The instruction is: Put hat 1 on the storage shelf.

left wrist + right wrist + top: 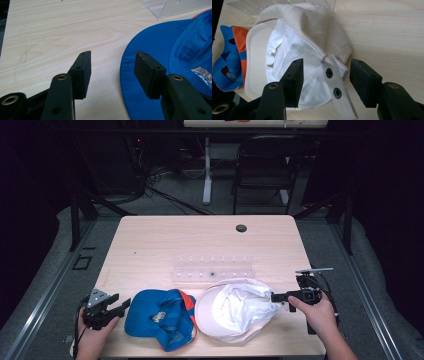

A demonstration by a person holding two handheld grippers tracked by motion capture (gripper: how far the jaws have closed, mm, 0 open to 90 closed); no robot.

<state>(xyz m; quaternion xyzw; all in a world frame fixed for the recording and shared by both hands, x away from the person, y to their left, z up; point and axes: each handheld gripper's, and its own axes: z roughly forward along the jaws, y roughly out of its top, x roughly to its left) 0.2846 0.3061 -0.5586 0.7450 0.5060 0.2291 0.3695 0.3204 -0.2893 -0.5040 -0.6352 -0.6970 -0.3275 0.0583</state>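
Two caps are laid side by side at the near edge of the surface (150, 245): a blue cap (157, 317) at left, a white cap (232, 310) at right, upturned. The left gripper (112, 67) is held with fingers apart, the blue brim partly under one finger. The right gripper (325, 80) is held wide apart astride the white cap's snap strap (337, 95), whose end is cut off. A clear rack (212, 269) behind is hard to make out.
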